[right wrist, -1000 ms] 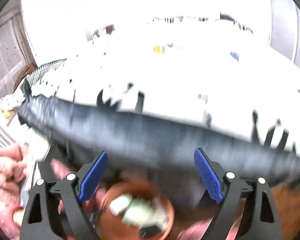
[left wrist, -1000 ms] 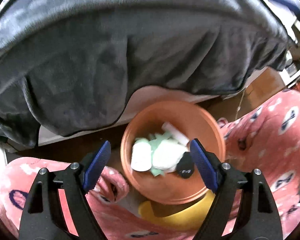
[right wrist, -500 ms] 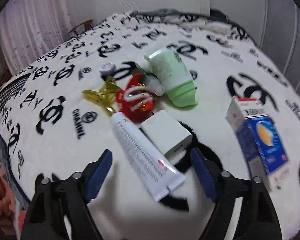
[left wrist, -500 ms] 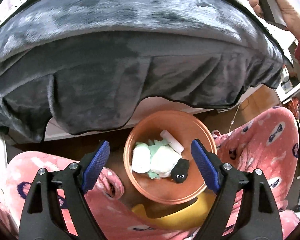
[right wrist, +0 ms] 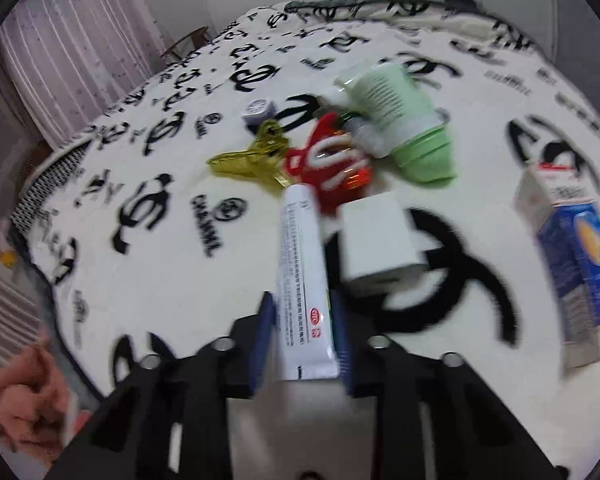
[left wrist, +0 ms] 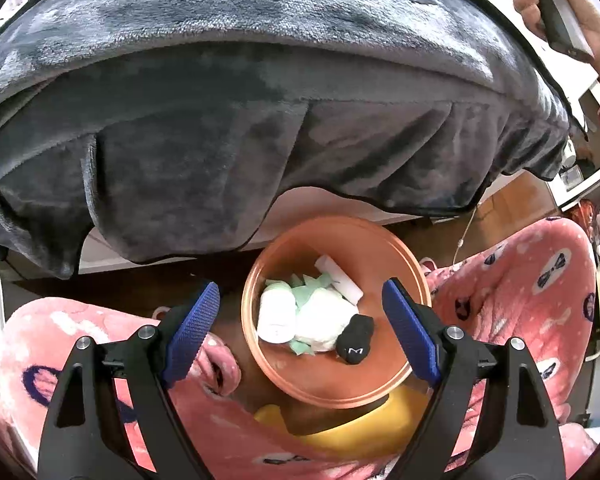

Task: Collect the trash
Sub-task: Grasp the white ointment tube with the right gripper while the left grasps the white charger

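Observation:
In the right wrist view my right gripper [right wrist: 303, 334] is shut on the flat end of a white tube [right wrist: 302, 276] that lies on the patterned bed blanket [right wrist: 172, 240]. Beyond it lie a white box [right wrist: 376, 240], a red and white item [right wrist: 332, 162], a gold clip [right wrist: 252, 158], a green bottle [right wrist: 404, 128] and a blue and white carton [right wrist: 576, 256]. In the left wrist view my left gripper [left wrist: 300, 328] is open and empty above an orange bin [left wrist: 384, 376] that holds white and green trash [left wrist: 312, 312] and a black item [left wrist: 355, 340].
A grey blanket edge [left wrist: 260, 100] hangs over the bed above the bin. Pink pyjama legs [left wrist: 532, 292] flank the bin, and a yellow object [left wrist: 356, 432] lies below it. A small white cap [right wrist: 258, 110] lies on the bed.
My right gripper closed its fingers on the white tube's end after swinging up from the bin to the bed. My left gripper stayed open over the bin.

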The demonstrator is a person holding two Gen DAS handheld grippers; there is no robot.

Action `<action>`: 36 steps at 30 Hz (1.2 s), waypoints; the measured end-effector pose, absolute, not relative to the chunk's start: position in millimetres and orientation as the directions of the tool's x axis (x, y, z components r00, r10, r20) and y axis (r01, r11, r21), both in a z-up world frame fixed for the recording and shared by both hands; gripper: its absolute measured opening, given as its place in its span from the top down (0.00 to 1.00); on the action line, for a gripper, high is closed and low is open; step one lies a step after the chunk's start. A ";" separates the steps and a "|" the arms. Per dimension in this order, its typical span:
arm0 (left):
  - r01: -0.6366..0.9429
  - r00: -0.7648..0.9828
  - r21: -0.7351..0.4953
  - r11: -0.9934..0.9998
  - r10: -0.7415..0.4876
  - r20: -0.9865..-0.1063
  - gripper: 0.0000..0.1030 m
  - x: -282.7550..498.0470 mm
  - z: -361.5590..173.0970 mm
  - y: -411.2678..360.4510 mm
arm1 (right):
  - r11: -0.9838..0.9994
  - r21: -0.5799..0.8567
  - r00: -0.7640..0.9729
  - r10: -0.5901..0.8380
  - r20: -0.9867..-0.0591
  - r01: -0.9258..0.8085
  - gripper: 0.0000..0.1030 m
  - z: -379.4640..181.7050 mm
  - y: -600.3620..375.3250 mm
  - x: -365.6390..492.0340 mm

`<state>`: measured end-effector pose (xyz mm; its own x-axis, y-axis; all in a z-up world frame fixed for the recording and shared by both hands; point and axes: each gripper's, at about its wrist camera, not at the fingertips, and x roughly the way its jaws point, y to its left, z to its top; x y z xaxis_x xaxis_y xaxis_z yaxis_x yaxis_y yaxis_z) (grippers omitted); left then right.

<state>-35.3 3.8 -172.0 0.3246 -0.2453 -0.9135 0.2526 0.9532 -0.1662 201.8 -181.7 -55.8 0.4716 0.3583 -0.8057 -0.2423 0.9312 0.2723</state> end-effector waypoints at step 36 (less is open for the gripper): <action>0.230 0.505 -0.207 0.951 -0.299 -0.809 0.21 221.4 -49.0 -135.7 | 0.860 0.405 0.716 0.492 -0.495 -0.310 0.86 36.8 -308.6 -1.8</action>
